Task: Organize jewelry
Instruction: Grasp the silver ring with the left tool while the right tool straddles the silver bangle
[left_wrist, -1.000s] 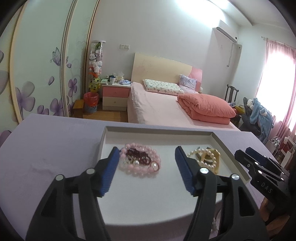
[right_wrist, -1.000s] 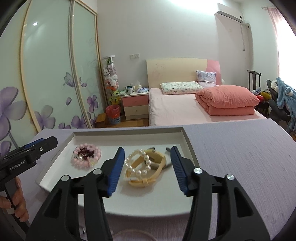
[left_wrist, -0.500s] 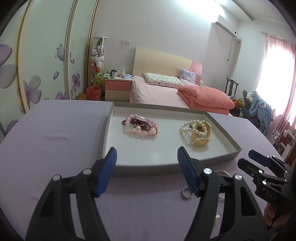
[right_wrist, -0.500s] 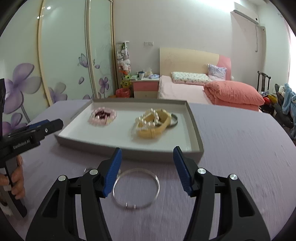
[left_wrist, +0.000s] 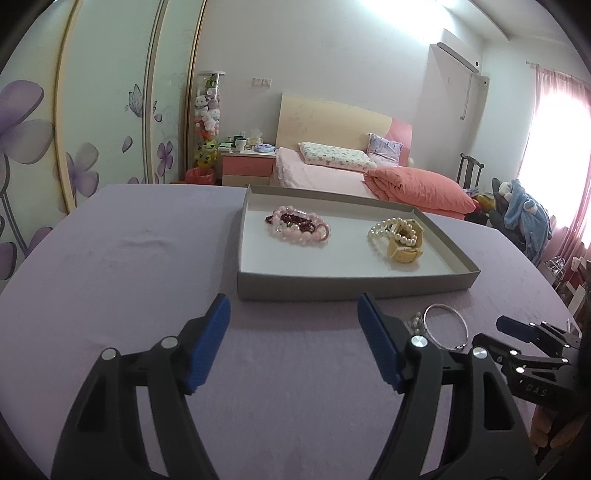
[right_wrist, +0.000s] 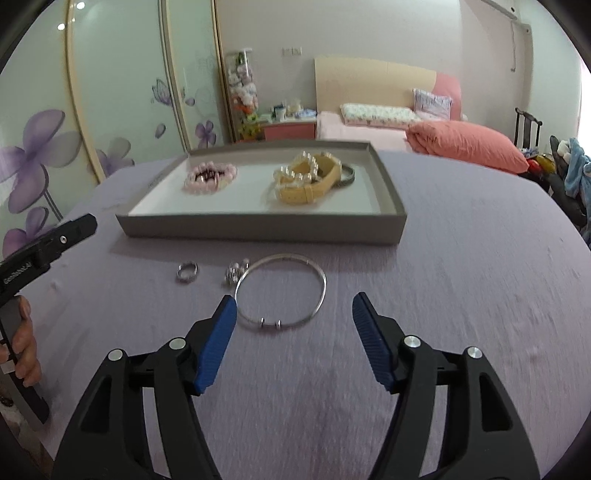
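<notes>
A grey tray (left_wrist: 332, 286) (right_wrist: 258, 230) sits on the purple table and holds pink bead bracelets (left_wrist: 297, 227) (right_wrist: 210, 177) and a pearl-and-yellow bracelet pile (left_wrist: 400, 238) (right_wrist: 306, 181). In front of the tray lie a silver bangle (right_wrist: 280, 291) (left_wrist: 445, 326), a small ring (right_wrist: 186, 272) and a small silver piece (right_wrist: 236, 274). My right gripper (right_wrist: 293, 310) hovers just short of the bangle, its jaws opening, nothing between them. My left gripper (left_wrist: 293, 310) hangs over bare table before the tray, jaws opening and empty.
The table (left_wrist: 110, 266) is covered in purple cloth and curves away at its edges. Behind it stand a bed (left_wrist: 332, 173), a nightstand (left_wrist: 245, 166) and flowered wardrobe doors (left_wrist: 92, 129). A hand (right_wrist: 24, 347) grips the left tool's handle.
Both grippers pulled back from over the tray to the table in front of it and their jaws widened. The bangle, ring and small silver piece came into view.
</notes>
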